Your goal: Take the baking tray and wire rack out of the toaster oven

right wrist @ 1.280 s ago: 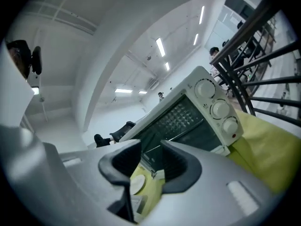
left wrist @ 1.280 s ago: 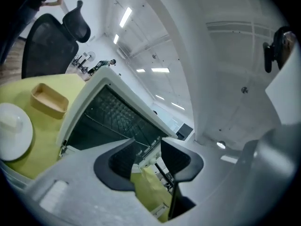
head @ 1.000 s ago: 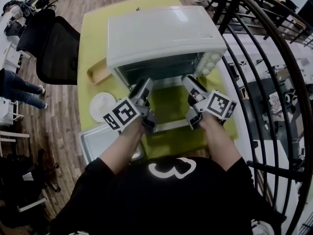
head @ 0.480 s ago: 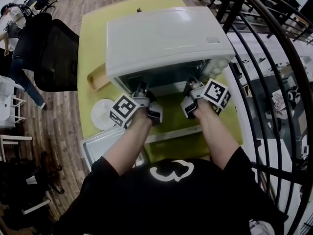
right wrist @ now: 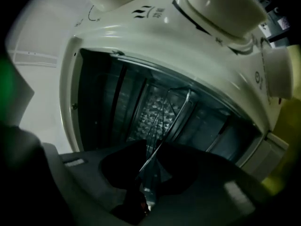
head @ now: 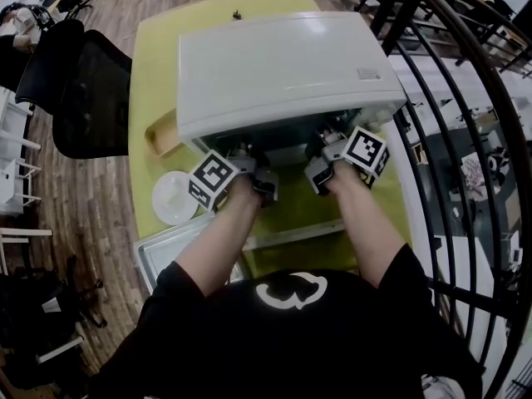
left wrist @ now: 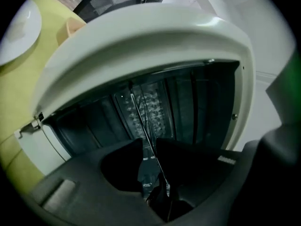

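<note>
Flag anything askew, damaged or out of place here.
Nothing stands out. The toaster oven sits square on the table. The left tool and right tool, whose jaws have just been closing, each pinch the front edge of the wire rack.

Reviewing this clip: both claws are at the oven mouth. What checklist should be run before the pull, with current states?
1. The door of the toaster oven is open: ok.
2. The left claw grips the wire rack: ok. Its jaws have just been closing, with a rack wire between them.
3. The right claw grips the rack: ok. Its jaws have also just been closing on the front edge.
4. The rack is free to slide out: cannot tell.
5. The baking tray is already out on the table: ok.
</note>
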Available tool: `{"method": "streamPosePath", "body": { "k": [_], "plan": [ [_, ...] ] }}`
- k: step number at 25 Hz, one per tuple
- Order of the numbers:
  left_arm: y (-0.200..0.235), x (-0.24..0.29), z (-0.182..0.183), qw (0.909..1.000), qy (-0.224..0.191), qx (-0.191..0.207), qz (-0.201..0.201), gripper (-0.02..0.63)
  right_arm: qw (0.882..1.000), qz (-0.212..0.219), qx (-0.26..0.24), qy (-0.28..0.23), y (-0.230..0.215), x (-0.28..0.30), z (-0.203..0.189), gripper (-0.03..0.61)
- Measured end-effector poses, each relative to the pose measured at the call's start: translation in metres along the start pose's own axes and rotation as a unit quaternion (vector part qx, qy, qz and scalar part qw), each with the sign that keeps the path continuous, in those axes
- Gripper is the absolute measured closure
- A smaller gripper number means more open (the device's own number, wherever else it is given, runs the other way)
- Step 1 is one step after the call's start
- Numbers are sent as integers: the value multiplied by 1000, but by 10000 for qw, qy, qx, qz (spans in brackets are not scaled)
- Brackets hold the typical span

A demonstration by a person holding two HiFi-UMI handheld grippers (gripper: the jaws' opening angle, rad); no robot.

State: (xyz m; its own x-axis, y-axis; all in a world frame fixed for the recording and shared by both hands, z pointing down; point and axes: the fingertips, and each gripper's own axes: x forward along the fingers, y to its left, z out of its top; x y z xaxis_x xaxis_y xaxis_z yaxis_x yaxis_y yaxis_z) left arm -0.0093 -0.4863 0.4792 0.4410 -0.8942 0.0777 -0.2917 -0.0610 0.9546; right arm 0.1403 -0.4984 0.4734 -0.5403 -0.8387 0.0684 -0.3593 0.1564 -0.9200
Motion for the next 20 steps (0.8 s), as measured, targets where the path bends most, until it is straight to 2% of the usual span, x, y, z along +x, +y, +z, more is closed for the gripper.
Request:
{"method": "streamPosePath", "body": {
  "k": [2, 6, 12, 20],
  "plan": [
    [0, 1, 0, 10000, 5, 11, -29, 528, 10000, 25, 47, 12, -1, 1, 0, 529],
    [-5, 2, 1, 9999, -9, 12, -127, 575, 9997, 145, 177, -12, 0, 2, 0, 540],
    [-3, 2, 1, 9998, 14, -171, -110, 578, 9995, 203, 246, 5, 0, 1, -1, 544],
    [-6, -4, -3, 9998, 63, -157, -67, 578, 9994, 192, 271, -7, 1, -5, -4, 544]
  ]
}}
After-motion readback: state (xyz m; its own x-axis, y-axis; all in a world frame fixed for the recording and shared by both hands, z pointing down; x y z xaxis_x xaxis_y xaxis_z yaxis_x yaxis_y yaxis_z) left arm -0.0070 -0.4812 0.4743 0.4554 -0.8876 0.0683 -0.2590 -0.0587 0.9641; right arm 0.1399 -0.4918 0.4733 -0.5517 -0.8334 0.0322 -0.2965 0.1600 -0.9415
